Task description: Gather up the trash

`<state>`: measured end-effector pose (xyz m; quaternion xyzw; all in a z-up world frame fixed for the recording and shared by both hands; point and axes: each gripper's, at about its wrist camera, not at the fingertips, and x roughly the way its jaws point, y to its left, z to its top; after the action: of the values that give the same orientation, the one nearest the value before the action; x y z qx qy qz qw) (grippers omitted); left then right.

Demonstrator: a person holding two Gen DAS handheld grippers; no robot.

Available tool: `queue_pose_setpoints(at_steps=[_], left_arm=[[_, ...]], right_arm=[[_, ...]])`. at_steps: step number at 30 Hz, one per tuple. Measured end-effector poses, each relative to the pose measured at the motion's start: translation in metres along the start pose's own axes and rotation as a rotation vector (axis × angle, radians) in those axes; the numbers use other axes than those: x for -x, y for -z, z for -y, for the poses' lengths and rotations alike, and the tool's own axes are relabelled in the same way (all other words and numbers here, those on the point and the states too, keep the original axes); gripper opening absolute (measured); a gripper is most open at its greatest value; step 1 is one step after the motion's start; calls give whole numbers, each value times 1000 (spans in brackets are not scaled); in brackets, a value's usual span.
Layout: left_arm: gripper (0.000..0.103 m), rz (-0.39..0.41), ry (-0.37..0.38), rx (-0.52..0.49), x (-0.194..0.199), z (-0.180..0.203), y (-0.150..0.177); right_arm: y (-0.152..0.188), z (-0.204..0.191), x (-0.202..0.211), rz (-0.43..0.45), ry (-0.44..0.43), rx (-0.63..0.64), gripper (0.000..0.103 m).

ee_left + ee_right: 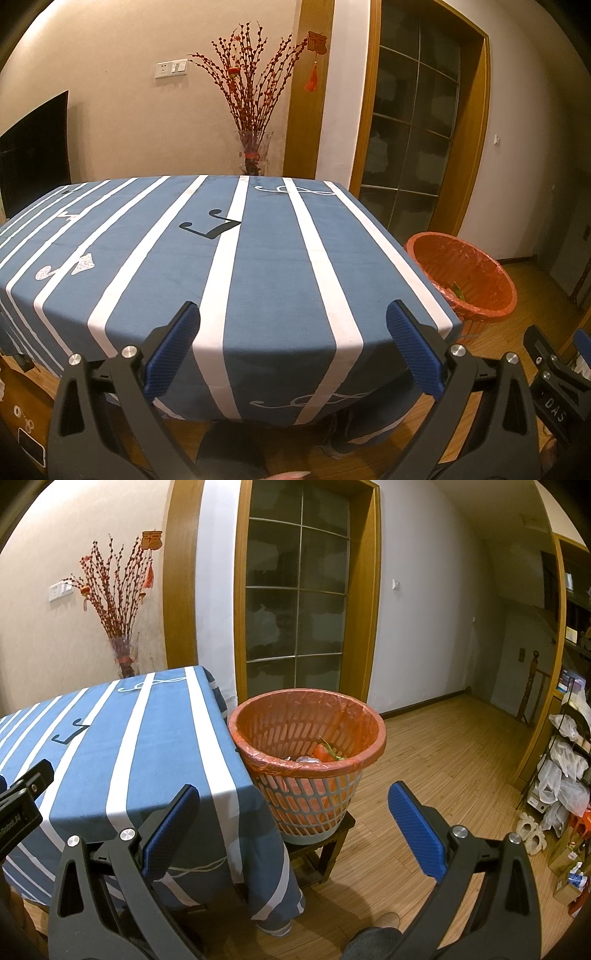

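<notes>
A grey mesh waste basket (310,768) lined with an orange bag stands on a low wooden stool beside the table's right corner; it also shows in the left wrist view (465,277). Some trash lies inside it, an orange piece with green stems (325,753). My left gripper (293,321) is open and empty, hovering over the near edge of the table with the blue, white-striped cloth (258,273). My right gripper (293,801) is open and empty, in front of the basket and apart from it. No loose trash shows on the cloth.
A vase of red branches (253,110) stands behind the table by the wall. A glass door (299,602) is behind the basket. A rack with plastic bags (565,775) lines the right wall. Wooden floor (443,760) lies right of the basket.
</notes>
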<state>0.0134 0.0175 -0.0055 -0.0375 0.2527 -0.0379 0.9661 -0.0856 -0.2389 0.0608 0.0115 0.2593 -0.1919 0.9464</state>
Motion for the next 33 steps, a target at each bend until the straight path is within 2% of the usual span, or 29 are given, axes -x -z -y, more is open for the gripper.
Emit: queue_pose_setpoints(at_steps=[33], left_arm=[[99,-4,-3,-5,1,-4,1]], right_arm=[[0,0,0,-3,-1,1,100]])
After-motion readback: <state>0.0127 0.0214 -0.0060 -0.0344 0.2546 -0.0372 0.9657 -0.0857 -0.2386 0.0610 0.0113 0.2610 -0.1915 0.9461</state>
